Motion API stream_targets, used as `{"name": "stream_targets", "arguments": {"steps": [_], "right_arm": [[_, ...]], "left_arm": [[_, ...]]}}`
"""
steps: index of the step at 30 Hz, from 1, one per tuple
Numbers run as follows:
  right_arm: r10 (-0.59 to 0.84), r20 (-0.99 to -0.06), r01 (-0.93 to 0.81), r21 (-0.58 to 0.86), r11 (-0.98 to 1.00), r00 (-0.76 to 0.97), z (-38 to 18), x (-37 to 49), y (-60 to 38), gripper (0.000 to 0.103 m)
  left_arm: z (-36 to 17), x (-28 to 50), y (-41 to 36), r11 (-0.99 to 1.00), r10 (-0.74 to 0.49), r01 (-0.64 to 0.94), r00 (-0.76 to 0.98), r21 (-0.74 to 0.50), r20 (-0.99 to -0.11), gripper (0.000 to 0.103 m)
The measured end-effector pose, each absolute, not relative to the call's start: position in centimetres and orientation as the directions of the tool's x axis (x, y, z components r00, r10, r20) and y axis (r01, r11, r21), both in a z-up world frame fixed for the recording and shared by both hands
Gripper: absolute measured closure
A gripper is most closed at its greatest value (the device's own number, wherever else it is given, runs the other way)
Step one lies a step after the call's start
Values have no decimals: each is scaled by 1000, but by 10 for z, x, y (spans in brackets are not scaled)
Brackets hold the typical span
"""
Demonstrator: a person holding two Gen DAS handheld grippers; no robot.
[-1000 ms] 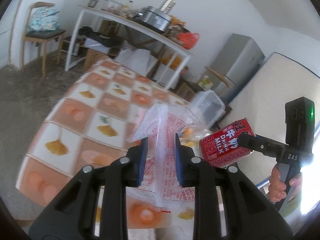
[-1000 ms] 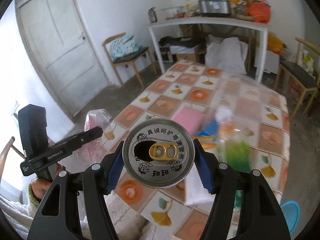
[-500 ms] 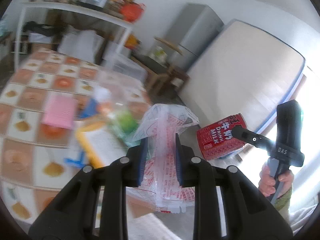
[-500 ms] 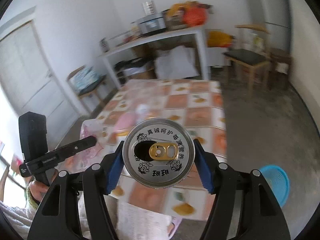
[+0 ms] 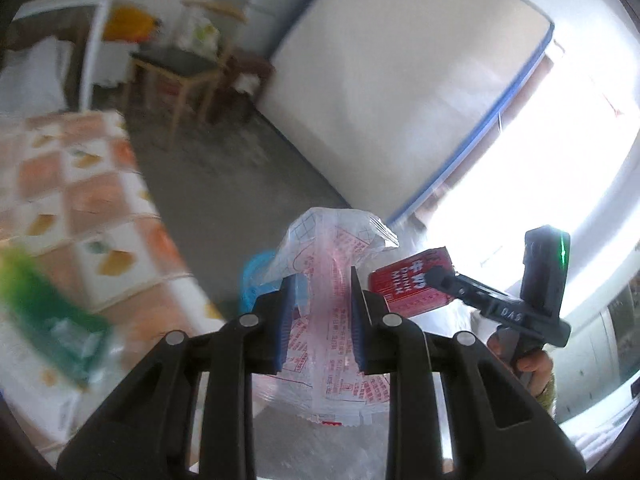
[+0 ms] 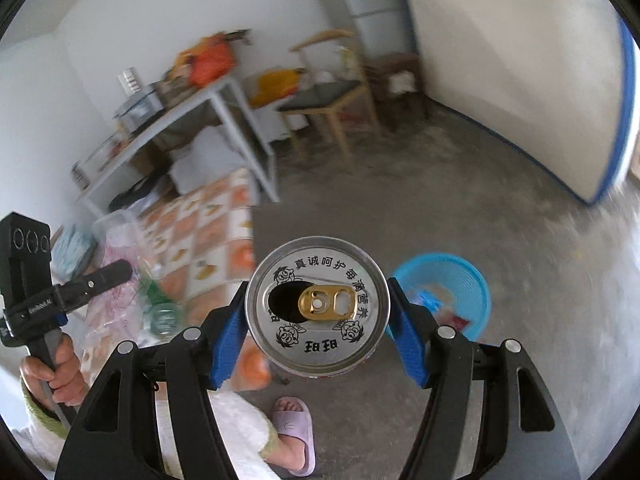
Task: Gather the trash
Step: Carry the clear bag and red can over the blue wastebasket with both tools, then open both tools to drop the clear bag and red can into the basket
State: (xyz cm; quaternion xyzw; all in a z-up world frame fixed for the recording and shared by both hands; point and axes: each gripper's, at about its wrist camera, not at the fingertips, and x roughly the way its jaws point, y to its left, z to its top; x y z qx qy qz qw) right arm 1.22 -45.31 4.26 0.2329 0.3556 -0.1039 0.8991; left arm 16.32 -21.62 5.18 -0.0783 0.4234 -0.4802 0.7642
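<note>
Both hands have swung away from the table over the last second. A second ago the checked tablecloth filled both views; now the bare concrete floor does, and the table (image 5: 80,216) has slid off to the left edge of the left wrist view. A blue basket (image 6: 460,280) has come into sight on the floor, with a few scraps already lying in it.

The left gripper (image 5: 320,312) stays pinched on a clear plastic wrapper (image 5: 332,264) printed in red, its blue pads pressing the film from both sides with a narrow gap between them. The wrapper sticks up above the fingertips and hangs down below them.

The right gripper (image 6: 316,320) stays clamped wide around a red drink can (image 6: 318,306), whose opened silver top with its gold pull tab faces the camera. In the left wrist view the can (image 5: 408,284) shows just right of the wrapper.

The basket (image 5: 256,276) peeks out behind the wrapper in the left view, and sits just right of the can in the right view. So the pickup looks done and the carry is under way: both pieces of trash are held in the air, off the table, heading toward the basket. Neither is over its rim yet, as far as I can judge.
</note>
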Motion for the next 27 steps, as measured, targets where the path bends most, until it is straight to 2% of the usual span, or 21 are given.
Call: {"name": "stream_targets", "arguments": {"steps": [5,14,22,25,27], "right_arm": [[-19,-729,448,399,800,684,-6,4,-492,39],[21,-782,558,463,689,624,-89,9,-553,39],[14,-797,617,478,626,604,-128,27,-593,39],[7,-800,630,479,611,600,-135,29,-602,39],[1,-801,640,478,601,598,-140,28,-609,39]], "left_arm": [[9,182,-296,529,-751,636,42,-562,-659,79],[-82,212,-402,631,-593,571,-81,-525,-801,78],[-125,246,-475,672,-520,553,-121,-493,-845,78],[-141,253,-497,681,-494,552,-138,-481,-858,74],[-151,250,-506,686,-489,543,-149,-484,-860,62]]}}
